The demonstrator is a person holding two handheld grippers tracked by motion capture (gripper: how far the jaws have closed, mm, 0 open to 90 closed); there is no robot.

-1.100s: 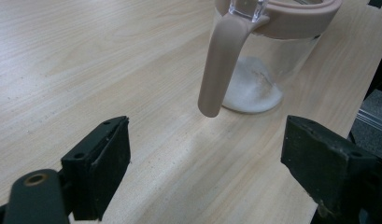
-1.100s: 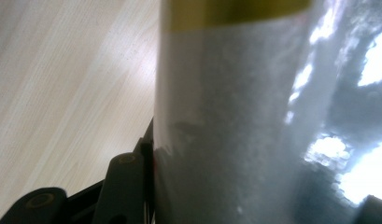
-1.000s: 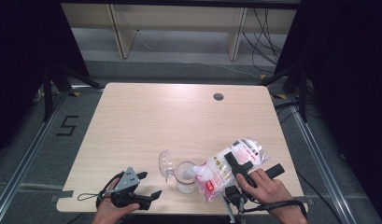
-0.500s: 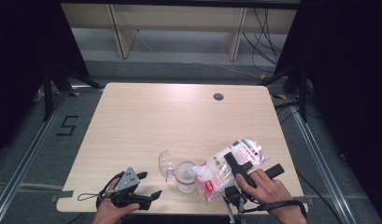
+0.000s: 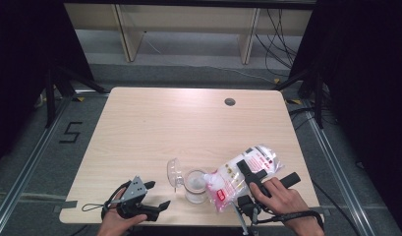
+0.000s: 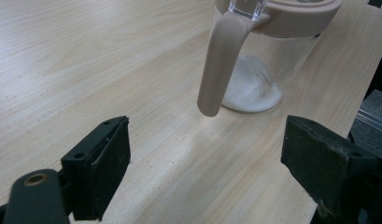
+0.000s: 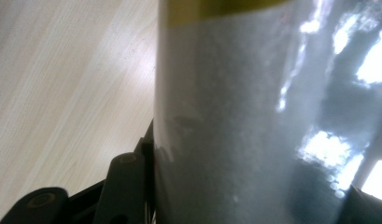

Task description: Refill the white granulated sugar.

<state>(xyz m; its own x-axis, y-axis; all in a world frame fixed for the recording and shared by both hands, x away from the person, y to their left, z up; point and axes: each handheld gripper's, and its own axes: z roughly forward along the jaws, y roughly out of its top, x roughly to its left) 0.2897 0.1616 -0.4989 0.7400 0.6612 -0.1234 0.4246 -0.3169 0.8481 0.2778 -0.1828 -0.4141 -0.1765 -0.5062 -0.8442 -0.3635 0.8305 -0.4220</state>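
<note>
Far half of the surface (image 5: 188, 118) is wide open, just a small grommet hole (image 5: 230, 102) at 1 o'clock. Near edge is cramped tho: jar (image 5: 194, 186) w/ flipped-up lid at 6, bag (image 5: 240, 174) leaning over it from 4.

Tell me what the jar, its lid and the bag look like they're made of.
The jar looks like clear glass or hard plastic; the white grains inside show through its wall. Its lid and hanging clasp seem matte beige plastic, smooth and evenly coloured. The bag looks like thin glossy plastic film: it crinkles, throws bright glints, and its white contents show through. The right gripper is clamped on it.
</note>
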